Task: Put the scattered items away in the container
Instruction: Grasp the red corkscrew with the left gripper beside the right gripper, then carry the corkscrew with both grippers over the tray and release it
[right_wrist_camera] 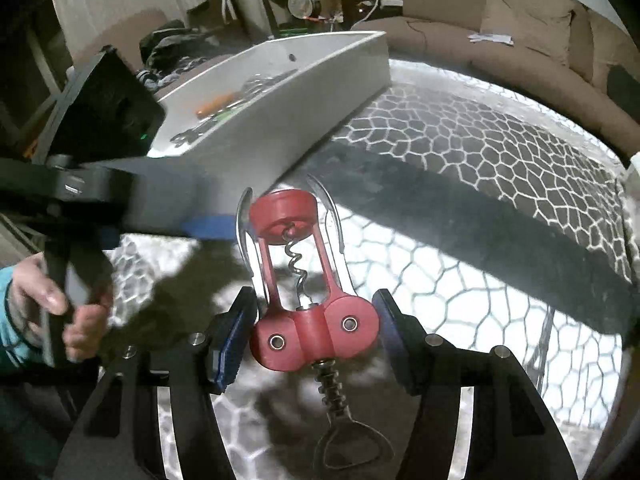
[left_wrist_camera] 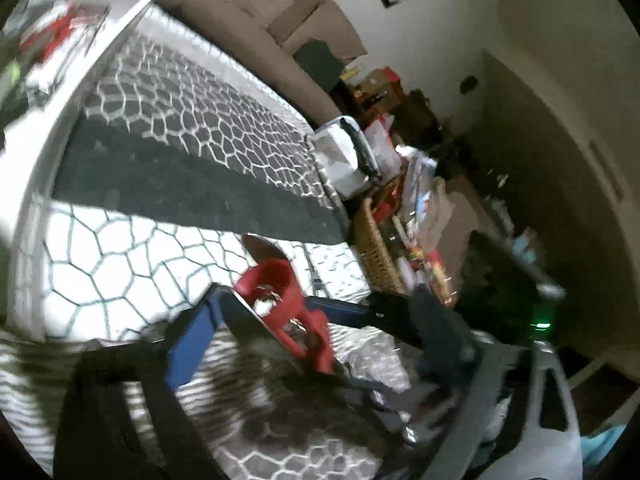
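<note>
A red wing corkscrew [right_wrist_camera: 286, 216] hangs above the patterned cloth. My right gripper [right_wrist_camera: 316, 338] is shut on its red hinge block, with the bottle-opener end pointing back at the camera. From the left, a blue pad [right_wrist_camera: 208, 225] of my left gripper touches one metal wing. In the left wrist view the corkscrew [left_wrist_camera: 280, 276] lies between the wide-set fingers of my left gripper [left_wrist_camera: 316, 320]. The near blue pad [left_wrist_camera: 192, 340] is against a wing; the far finger stands apart. The white container [right_wrist_camera: 288, 92] stands behind, with an orange-handled tool [right_wrist_camera: 216, 105] and other small items inside.
A hand [right_wrist_camera: 52, 292] holds the left gripper's handle. The hexagon-patterned cloth [right_wrist_camera: 480, 152] covers the surface, with a brown sofa [right_wrist_camera: 520, 40] behind. Beyond its edge are a wicker basket [left_wrist_camera: 376, 248] and heaped clutter. The white container's rim [left_wrist_camera: 132, 12] is at top left.
</note>
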`<state>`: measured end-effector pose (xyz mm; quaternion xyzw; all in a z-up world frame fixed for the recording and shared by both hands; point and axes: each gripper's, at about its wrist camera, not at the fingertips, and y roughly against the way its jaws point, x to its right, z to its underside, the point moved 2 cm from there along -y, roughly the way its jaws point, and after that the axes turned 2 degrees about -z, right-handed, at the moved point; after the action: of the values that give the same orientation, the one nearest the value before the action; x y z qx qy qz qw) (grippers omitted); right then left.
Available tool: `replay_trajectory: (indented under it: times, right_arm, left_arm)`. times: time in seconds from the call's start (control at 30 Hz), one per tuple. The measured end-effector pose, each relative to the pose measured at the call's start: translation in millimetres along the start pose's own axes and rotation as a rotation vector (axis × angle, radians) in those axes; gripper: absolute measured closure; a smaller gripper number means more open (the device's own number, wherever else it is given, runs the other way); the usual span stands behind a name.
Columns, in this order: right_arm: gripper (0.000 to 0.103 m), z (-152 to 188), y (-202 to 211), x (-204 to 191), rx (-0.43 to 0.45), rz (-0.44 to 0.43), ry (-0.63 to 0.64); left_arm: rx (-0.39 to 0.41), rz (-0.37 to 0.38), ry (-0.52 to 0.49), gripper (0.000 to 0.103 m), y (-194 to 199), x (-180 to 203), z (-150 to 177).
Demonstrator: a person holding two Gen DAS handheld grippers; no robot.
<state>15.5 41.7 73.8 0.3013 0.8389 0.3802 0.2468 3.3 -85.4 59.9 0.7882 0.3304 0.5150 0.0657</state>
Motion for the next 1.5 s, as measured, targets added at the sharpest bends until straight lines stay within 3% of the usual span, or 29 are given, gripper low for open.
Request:
replay_trajectory:
  times: [0.07, 0.1, 0.13, 0.17, 0.3, 0.43, 0.5, 0.53, 0.57, 0.8, 0.9, 0.97, 1.0, 1.13, 1.23, 1.33, 1.5]
  right_arm:
    - [0.042, 1, 8, -9, 0.011, 0.001, -0.002]
    - [0.043, -1, 12, -14, 0.018, -0.004, -0.007]
    - [0.059, -3, 17, -19, 0.031, 0.003, -0.003]
    - [0.067, -5, 23, -24, 0.045, 0.002, 0.001]
    - [0.068, -34, 35, -46, 0.07, 0.001, 0.033]
    - [0.067, -62, 38, -64, 0.073, 0.002, 0.043]
    - [0.049, -67, 41, -68, 0.088, 0.016, 0.038]
    - [0.028, -65, 41, -68, 0.1, 0.027, 0.034]
    - [0.017, -61, 41, -69, 0.114, 0.025, 0.03]
    - [0.017, -21, -18, -75, 0.09, -0.037, -0.06]
    - [0.022, -24, -38, -77, 0.115, -0.048, -0.119]
    - [0.05, -33, -33, -77, 0.184, -0.086, -0.147]
    - [0.054, -41, -28, -80, 0.217, -0.106, -0.157]
    - [0.063, -72, -5, -88, 0.288, -0.129, -0.147]
    - [0.063, -103, 12, -90, 0.321, -0.141, -0.128]
    - [0.066, -140, 17, -88, 0.35, -0.168, -0.132]
    - [0.066, -184, 0, -87, 0.309, -0.185, -0.119]
  left_arm:
    - [-0.016, 0.019, -0.001, 0.068, 3, 3, -1]
    - [-0.017, 0.01, -0.001, 0.069, 6, 4, -1]
    - [-0.018, -0.008, -0.007, 0.069, 9, 5, -2]
    - [-0.017, -0.01, -0.002, 0.068, 13, 5, -2]
    - [0.034, 0.077, 0.051, 0.07, 44, 3, -15]
    - [0.076, 0.049, 0.058, 0.07, 70, -3, -32]
    - [0.067, 0.041, 0.087, 0.07, 73, -12, -33]
    - [0.06, 0.035, 0.108, 0.07, 74, -19, -31]
    - [0.056, 0.037, 0.128, 0.069, 78, -24, -30]
    - [0.035, 0.062, 0.168, 0.069, 93, -15, -25]
    - [0.032, 0.084, 0.173, 0.069, 102, -5, -30]
    - [0.032, 0.092, 0.178, 0.071, 112, 0, -35]
    - [0.032, 0.108, 0.183, 0.071, 118, 2, -40]
    - [0.05, 0.118, 0.146, 0.071, 141, 24, -73]
    - [0.059, 0.118, 0.117, 0.071, 157, 33, -106]
    - [0.048, 0.063, 0.082, 0.071, 161, 33, -129]
    - [0.038, 0.025, 0.107, 0.071, 162, 6, -148]
